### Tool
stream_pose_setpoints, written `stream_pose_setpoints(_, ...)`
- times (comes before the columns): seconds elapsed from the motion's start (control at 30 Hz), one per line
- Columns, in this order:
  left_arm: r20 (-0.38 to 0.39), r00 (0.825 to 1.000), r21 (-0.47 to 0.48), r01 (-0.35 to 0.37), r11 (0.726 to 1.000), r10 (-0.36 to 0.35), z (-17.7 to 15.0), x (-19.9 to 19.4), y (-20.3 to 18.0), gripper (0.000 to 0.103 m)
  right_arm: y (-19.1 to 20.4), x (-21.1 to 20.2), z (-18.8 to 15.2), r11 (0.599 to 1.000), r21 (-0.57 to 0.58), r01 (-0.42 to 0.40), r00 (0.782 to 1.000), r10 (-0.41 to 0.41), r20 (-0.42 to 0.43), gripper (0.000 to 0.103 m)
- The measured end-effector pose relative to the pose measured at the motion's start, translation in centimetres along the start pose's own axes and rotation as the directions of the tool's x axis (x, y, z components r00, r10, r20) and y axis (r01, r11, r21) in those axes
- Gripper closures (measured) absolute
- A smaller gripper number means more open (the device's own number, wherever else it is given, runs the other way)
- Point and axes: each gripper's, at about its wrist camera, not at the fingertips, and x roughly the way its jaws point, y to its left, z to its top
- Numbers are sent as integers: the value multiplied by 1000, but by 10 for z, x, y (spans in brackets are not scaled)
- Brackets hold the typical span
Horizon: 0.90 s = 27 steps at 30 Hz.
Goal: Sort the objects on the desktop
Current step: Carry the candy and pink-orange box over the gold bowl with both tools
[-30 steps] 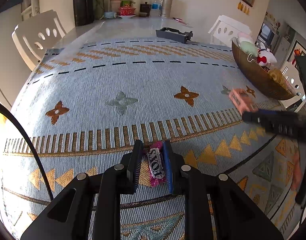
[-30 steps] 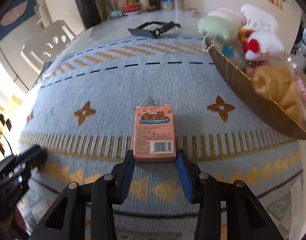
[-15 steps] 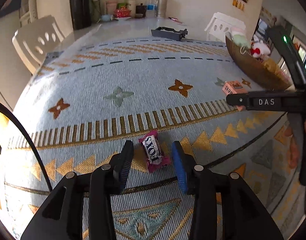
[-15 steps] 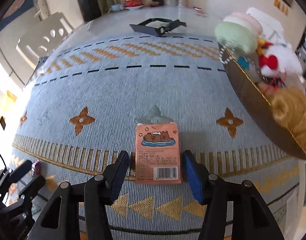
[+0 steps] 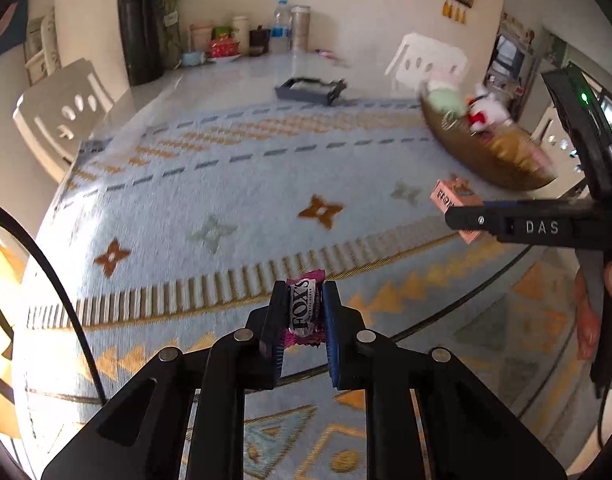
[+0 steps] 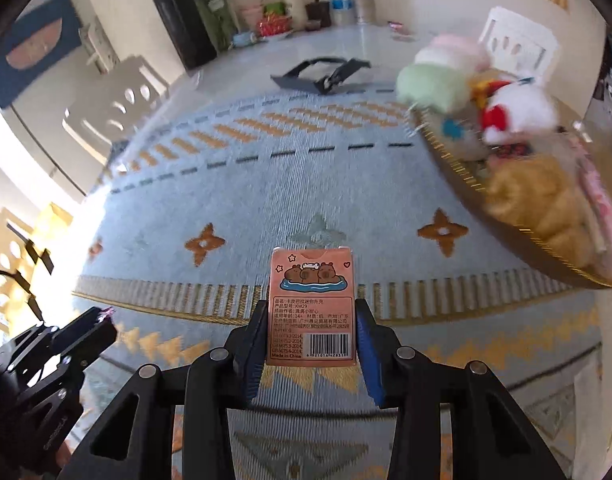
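My left gripper point(image 5: 304, 312) is shut on a pink FOX'S candy packet point(image 5: 304, 312) and holds it above the patterned tablecloth. My right gripper point(image 6: 311, 328) is shut on a pink card box point(image 6: 311, 304) with a capybara drawing and a barcode, lifted off the cloth. That box also shows in the left wrist view point(image 5: 456, 200), with the right gripper point(image 5: 466, 220) on it. The left gripper shows at the lower left of the right wrist view point(image 6: 102, 318). A brown woven basket point(image 6: 518, 240) of plush toys stands at the right.
A dark flat tray point(image 5: 310, 90) lies at the far end of the cloth. Bottles, jars and a black flask point(image 5: 140, 28) stand at the table's far edge. White chairs point(image 5: 62, 108) stand around the table. The basket also shows in the left wrist view point(image 5: 482, 160).
Both grippers closed on their objects and lifted them off the cloth: the left on the candy packet, the right on the card box. The views rose and tilted a little.
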Motion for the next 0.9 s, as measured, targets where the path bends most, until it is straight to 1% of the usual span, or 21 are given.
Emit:
stream_pose_setpoints(0.17, 66, 997, 20, 51, 999, -52, 28, -16, -21, 89, -11, -46, 2, 1000, 12, -6, 997, 5, 73, 63)
stream_pose_setpoints(0.27, 103, 991, 40, 84, 996, -87, 48, -22, -38, 89, -24, -74, 8, 999, 36, -3, 992, -1, 122, 63)
stream_pose_setpoints(0.37, 132, 985, 72, 105, 992, -114, 67, -25, -55, 89, -40, -100, 14, 997, 71, 9, 985, -22, 173, 63)
stream_pose_setpoints(0.5, 171, 971, 116, 151, 982, -169, 96, -25, -81, 89, -65, -127, 23, 993, 114, 38, 970, -64, 232, 63)
stream_pose_setpoints(0.57, 180, 965, 141, 165, 976, -189, 109, -21, -95, 89, -81, -138, 28, 989, 138, 58, 961, -93, 259, 63)
stream_pose_setpoints(0.7, 207, 947, 194, 205, 959, -244, 138, -11, -126, 89, -116, -151, 40, 980, 181, 89, 948, -139, 286, 63)
stream_pose_setpoints(0.83, 217, 930, 238, 244, 940, -297, 165, 3, -155, 89, -147, -156, 53, 970, 211, 122, 935, -184, 303, 63)
stream_pose_setpoints(0.9, 216, 924, 263, 255, 931, -314, 176, 12, -169, 89, -162, -155, 62, 966, 222, 134, 930, -200, 308, 63)
